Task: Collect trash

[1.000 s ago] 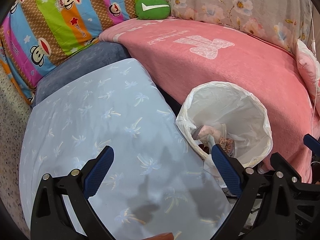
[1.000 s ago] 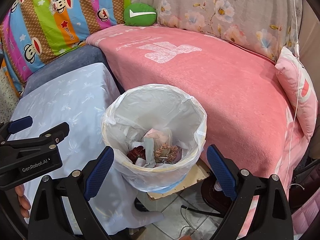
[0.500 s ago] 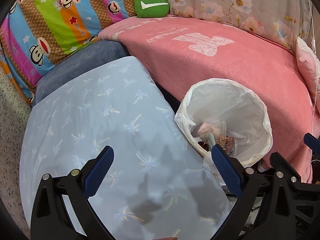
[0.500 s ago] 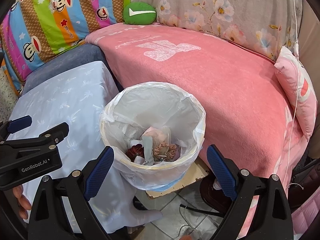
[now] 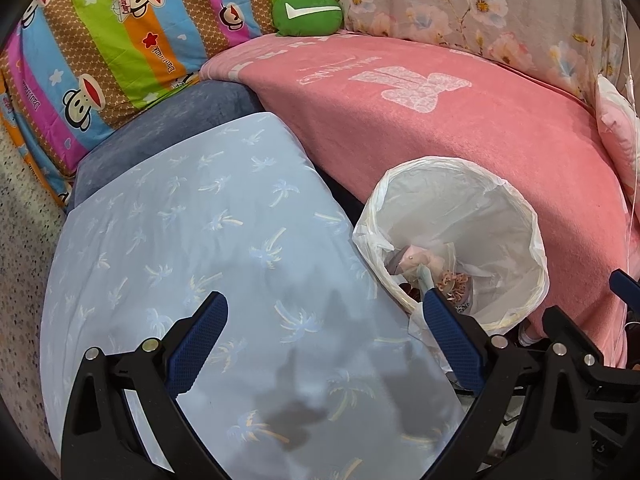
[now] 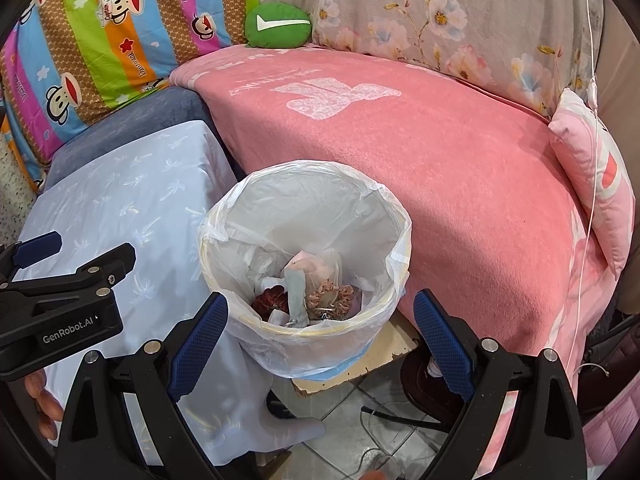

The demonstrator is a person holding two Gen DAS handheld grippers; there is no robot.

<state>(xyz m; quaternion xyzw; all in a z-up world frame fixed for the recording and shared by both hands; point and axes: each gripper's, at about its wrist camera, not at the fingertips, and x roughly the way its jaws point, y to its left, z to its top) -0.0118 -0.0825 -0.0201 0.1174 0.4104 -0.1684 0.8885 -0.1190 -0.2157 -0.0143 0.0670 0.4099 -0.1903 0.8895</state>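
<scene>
A white bin lined with a clear plastic bag stands on the floor between the blue-clothed table and the pink sofa; it also shows in the left wrist view. Crumpled trash lies in its bottom, with pink paper, a brown scrunchie-like piece and a dark red piece. My right gripper is open and empty, just above the bin's near rim. My left gripper is open and empty over the table, left of the bin, and appears in the right wrist view.
A table under a light blue palm-print cloth lies left of the bin. A pink blanket covers the sofa, with a green cushion, a striped monkey-print cushion and a pink pillow. Cables and tiled floor are below.
Both grippers have drawn back and up slightly; the bin sits a little lower in both views. Both stay open and empty.
</scene>
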